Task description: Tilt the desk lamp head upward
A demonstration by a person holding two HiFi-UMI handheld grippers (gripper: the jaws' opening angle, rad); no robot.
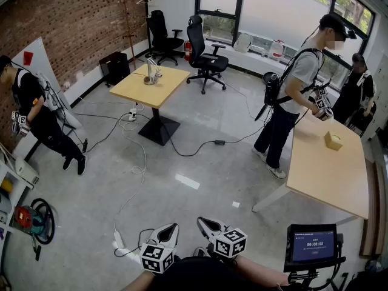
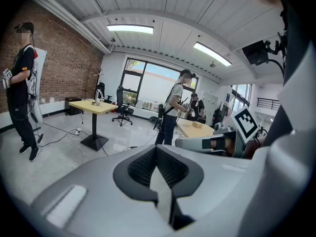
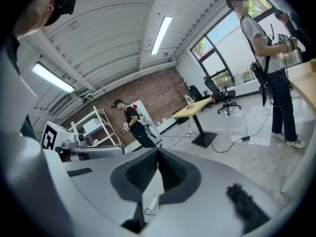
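While both grippers hang low at the near edge of the room, nothing is in either one. The left gripper has its jaws pressed together with nothing between them. The right gripper is the same, pads tight together and empty. Both point slightly down over the floor. The arms behind them are cut off by the bottom edge of the head view.

The desk lamp stands on the small table across the room, towards its far-left corner and well apart from both grippers. It's too small in every view to tell how its head is angled.

Cables trail from the table's base across the floor, and a power strip lies just beside the base. Two office chairs sit behind the table by the window.

Person on the left leans by the brick wall. Second person stands at the long table on the right, with a small box on top of it. Can't make out what's in their hands. Third person is behind, partly hidden by the second and close to the frame's right edge.

The screen at lower right is lit, but its print is too small to read. The shelf on the left is cut off by the frame.
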